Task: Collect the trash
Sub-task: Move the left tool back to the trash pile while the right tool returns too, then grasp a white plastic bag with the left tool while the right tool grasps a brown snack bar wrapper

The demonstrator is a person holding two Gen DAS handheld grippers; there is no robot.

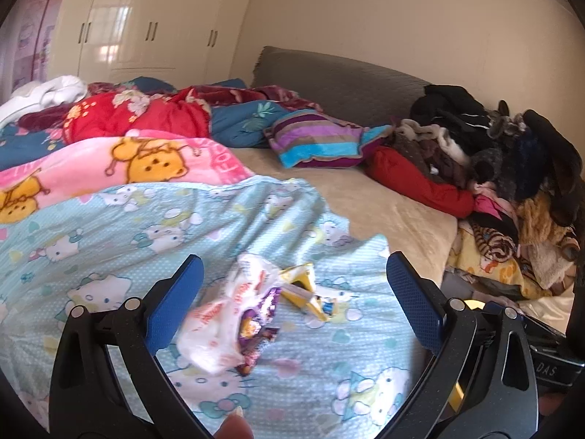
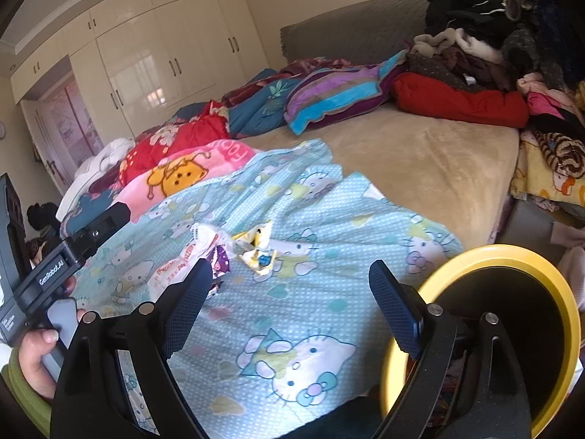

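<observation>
Jaws apart over crumpled wrappers (image 1: 234,307)

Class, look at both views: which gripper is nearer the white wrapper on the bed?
Left. The left gripper frames the white wrapper between open jaws; the right gripper sits behind and to its right.

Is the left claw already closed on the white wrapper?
No, the left claw stands open, with the white wrapper lying loose on the blue cartoon sheet between its fingers.
</observation>
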